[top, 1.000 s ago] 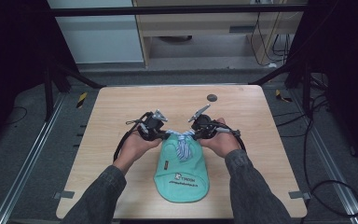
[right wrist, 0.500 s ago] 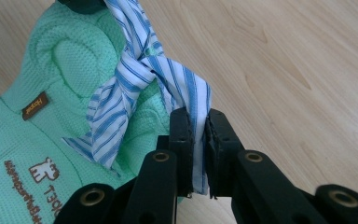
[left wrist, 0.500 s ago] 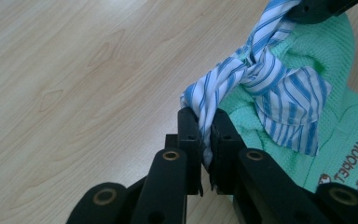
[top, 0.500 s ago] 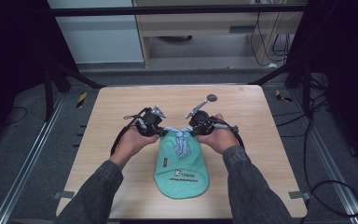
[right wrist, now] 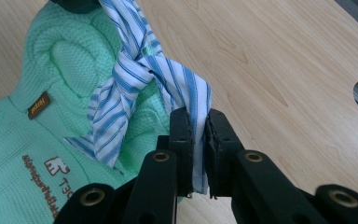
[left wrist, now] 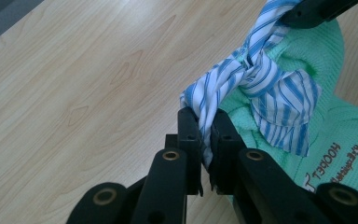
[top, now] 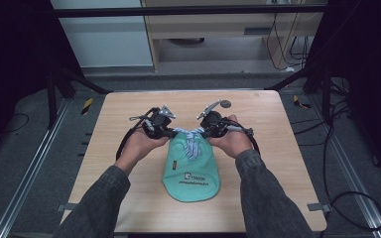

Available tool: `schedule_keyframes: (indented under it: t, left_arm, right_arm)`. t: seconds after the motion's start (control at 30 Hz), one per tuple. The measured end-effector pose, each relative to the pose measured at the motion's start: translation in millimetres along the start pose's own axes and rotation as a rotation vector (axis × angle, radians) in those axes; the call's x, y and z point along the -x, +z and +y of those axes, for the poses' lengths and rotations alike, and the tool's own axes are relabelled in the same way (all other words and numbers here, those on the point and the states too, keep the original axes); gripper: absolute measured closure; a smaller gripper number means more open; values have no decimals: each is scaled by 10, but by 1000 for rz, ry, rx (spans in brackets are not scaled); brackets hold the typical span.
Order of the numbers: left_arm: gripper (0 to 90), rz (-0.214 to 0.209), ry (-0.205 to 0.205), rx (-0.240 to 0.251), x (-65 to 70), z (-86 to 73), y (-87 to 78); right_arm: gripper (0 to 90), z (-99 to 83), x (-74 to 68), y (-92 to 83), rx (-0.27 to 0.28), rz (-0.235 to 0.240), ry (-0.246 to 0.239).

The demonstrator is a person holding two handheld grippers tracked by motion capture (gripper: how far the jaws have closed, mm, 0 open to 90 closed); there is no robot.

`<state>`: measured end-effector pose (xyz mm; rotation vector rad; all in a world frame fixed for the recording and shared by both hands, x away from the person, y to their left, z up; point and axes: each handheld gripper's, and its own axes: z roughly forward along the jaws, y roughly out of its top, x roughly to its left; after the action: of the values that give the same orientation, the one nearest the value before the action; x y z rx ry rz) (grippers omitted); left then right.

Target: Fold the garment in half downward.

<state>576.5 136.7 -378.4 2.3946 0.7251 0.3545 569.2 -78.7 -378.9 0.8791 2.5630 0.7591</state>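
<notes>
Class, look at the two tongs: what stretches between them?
Between the left tongs and right tongs, the high view shows the knotted blue-striped cloth, over the green knit garment.

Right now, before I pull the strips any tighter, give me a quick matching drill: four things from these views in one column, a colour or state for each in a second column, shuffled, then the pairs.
Things
1. left gripper
2. green knit garment
3. knot in the striped ties
4. round hole in the tabletop

States
A. lies flat on the wooden table, printed logo up
B. sits at the far side of the table, beyond the right gripper
C. shut on one blue-and-white striped tie end
D. already crossed and bunched at the garment's collar

Pairs: 1-C, 2-A, 3-D, 4-B
</notes>
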Motion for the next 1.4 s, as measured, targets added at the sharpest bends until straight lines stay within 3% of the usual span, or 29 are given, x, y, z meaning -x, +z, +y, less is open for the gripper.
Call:
schedule_keyframes:
  t: [0.3, 0.5, 0.73, 0.93, 1.17, 1.4]
  left_arm:
    - [849, 22, -14, 28, -66, 68, -30]
    - [847, 49, 0, 59, -106, 174, -106]
    - [843, 71, 44, 58, 43, 121, -82]
    - [843, 60, 56, 45, 118, 57, -8]
    - [843, 61, 51, 53, 112, 27, 35]
    - [841, 77, 36, 77, 2, 68, 117]
  right_arm:
    - [823, 76, 54, -22, 13, -20, 0]
    - [823, 188, 139, -86, 40, -56, 0]
    - [819, 71, 39, -68, 52, -71, -31]
    - [819, -70, -42, -29, 44, -69, -38]
    - [817, -121, -82, -32, 49, -75, -41]
    - [812, -83, -41, -17, 61, -106, -30]
